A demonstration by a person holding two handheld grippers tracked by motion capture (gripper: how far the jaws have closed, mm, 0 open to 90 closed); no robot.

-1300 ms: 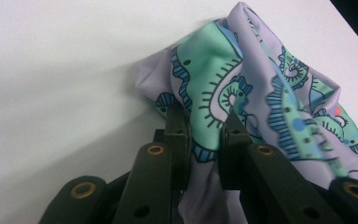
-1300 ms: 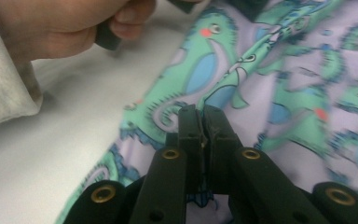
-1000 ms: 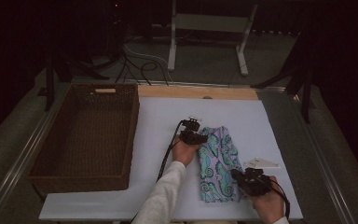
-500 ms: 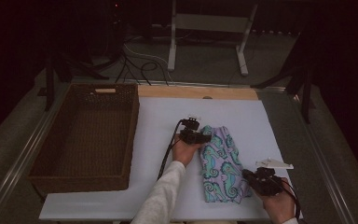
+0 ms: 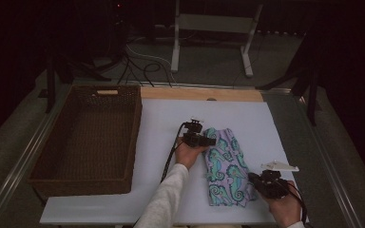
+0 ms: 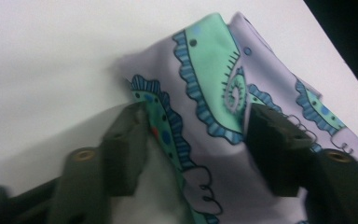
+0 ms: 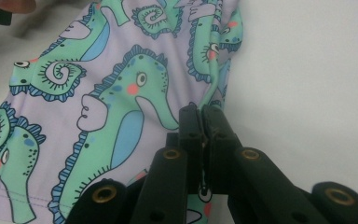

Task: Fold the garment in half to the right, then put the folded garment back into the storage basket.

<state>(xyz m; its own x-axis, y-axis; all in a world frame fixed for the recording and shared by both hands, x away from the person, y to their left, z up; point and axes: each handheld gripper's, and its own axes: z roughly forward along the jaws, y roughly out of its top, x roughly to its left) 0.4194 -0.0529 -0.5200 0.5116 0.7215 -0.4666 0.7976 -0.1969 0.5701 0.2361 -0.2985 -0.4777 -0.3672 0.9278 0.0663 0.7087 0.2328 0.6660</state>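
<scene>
Since the earlier frames, the left gripper (image 5: 208,141) has been kept at the far left corner of the seahorse-print cloth (image 5: 225,166), and its jaws have just been opening; in the left gripper view they are seen parted, with the cloth's folded edge between them but not pinched. The right gripper (image 5: 253,179) has been drawn slightly nearer, its jaws clamped shut on the cloth's near right edge. The cloth lies near the white table's (image 5: 161,118) near edge, right of the wicker basket (image 5: 83,137). The person's right forearm is cut off by the frame.
</scene>
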